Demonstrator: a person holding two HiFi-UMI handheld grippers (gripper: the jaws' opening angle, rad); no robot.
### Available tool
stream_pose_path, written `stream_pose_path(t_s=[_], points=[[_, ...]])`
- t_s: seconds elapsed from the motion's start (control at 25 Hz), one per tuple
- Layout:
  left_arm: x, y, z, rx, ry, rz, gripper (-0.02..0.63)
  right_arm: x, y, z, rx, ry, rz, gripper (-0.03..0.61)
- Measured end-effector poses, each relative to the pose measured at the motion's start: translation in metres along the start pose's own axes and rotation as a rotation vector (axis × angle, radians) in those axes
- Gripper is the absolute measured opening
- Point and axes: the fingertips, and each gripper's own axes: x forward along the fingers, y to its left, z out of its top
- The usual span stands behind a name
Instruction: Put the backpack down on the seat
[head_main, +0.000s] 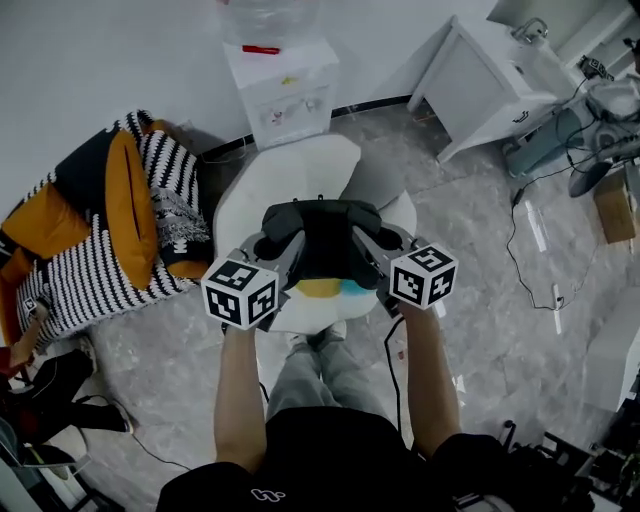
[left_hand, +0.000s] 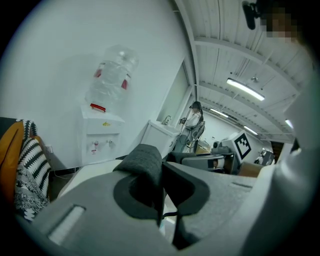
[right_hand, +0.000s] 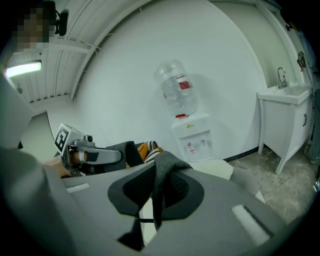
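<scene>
1. Directly behind the seat (head_main: 290, 175), a water dispenser (head_main: 285, 85) stands against the wall, just clear of the seat's rear edge.
2. Left of the seat, a heap of black, white and orange striped cushions (head_main: 110, 230) lies near its side edge.
3. Right of the seat, open grey floor (head_main: 480, 300) runs to a white sink cabinet (head_main: 490, 75), which stands well apart.
4. At the seat's front edge, the person's legs stand just beside it.
5. The backpack (head_main: 320, 240) hangs over the front half of the seat, between the two grippers. Whether its underside touches the seat cannot be told.
6. The backpack is dark charcoal to black and soft, with a rounded upper edge. A yellow and pale blue patch shows under its lower edge.
7. The left gripper (head_main: 280, 252) is clamped on the left fabric band (left_hand: 146, 167) of the backpack, which stands upright between its jaws.
8. The right gripper (head_main: 378, 252) is likewise clamped on the right fabric band (right_hand: 164, 175), with both jaws pressed against it.
</scene>
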Motion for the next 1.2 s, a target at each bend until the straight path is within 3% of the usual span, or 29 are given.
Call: stream_pose_path(t_s=[0.4, 1.2], points=[[0.032, 0.052, -0.025, 0.022, 0.036, 0.007, 0.029, 0.058, -0.039, -0.016, -0.007, 0.045, 0.002, 0.037], [0.114, 0.143, -0.097, 0.005, 0.085, 0.027, 0.029, 0.151, -0.128, -0.089, -0.028, 0.127, 0.013, 0.037]])
